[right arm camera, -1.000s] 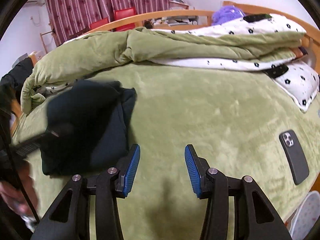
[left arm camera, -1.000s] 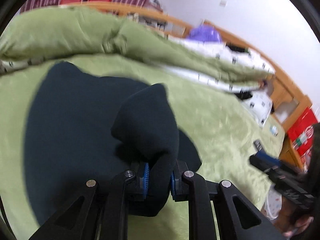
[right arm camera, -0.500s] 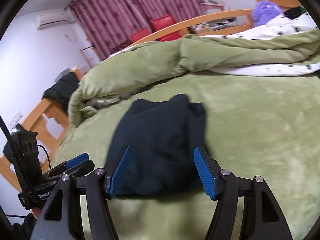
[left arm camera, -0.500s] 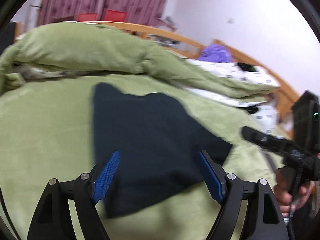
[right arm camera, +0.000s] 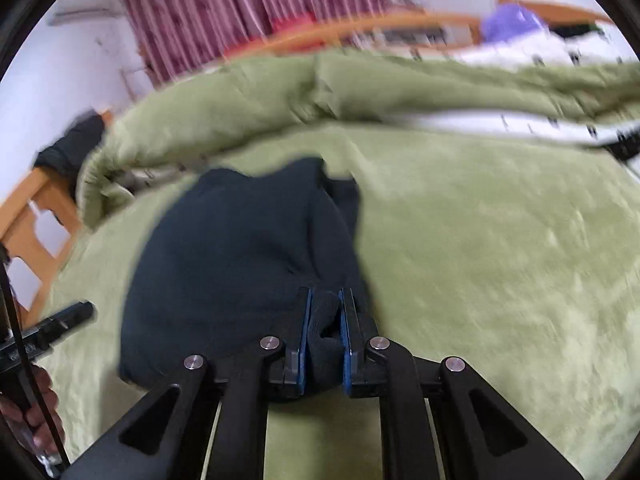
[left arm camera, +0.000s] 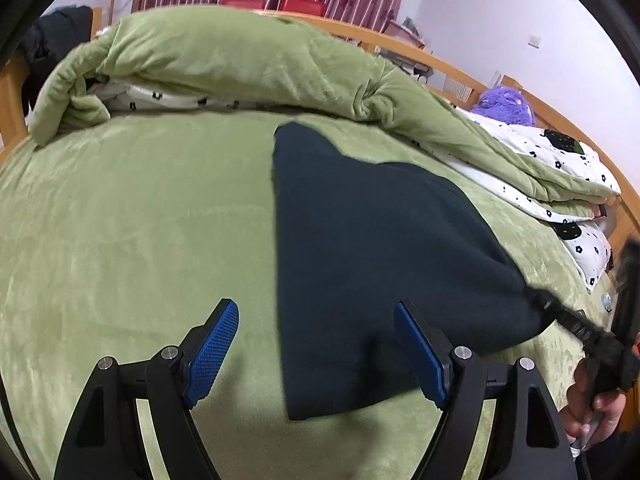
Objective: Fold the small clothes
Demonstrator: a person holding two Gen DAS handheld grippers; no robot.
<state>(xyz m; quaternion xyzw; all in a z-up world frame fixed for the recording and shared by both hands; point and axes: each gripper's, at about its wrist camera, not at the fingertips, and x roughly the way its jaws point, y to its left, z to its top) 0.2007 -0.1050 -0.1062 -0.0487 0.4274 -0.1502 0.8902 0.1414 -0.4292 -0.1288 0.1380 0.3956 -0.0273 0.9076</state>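
Right hand-held gripper [right arm camera: 325, 322] is clamping a bunched wad of the dark garment [right arm camera: 240, 264] between its blue pads [right arm camera: 305, 320], at the garment's near right corner. The fabric is puckering into thick folds where the jaws are pinching it, so several layers seem to be caught at once.

Left hand-held gripper [left arm camera: 316, 354] is hanging with its jaws wide apart, pads touching nothing. The near edge of the dark garment [left arm camera: 380, 248] is lying between and beyond its fingers, with the left finger [left arm camera: 212, 346] over bare bed cover.

The garment is lying on the green plush bed cover [left arm camera: 132, 216], already doubled into a rough oblong, its left edge straight and its far end reaching close to the rolled green duvet [left arm camera: 224, 60]. In the right wrist view a second layer is peeking out at the far right side, so the stack is not squared.

Handling guess: soft, thick, fleece-like knit, light, limp, nothing fragile. It is likely sagging and sliding on itself when lifted by one corner, and the plush cover is probably dragging on it. Best hold looks like corners or folded edges, pinching all layers together, one hand-held gripper per corner, keeping the edge taut. The open near left corner seems to be the obvious spot for the left one.

The right wrist view is blurred, so fine detail there is unclear.
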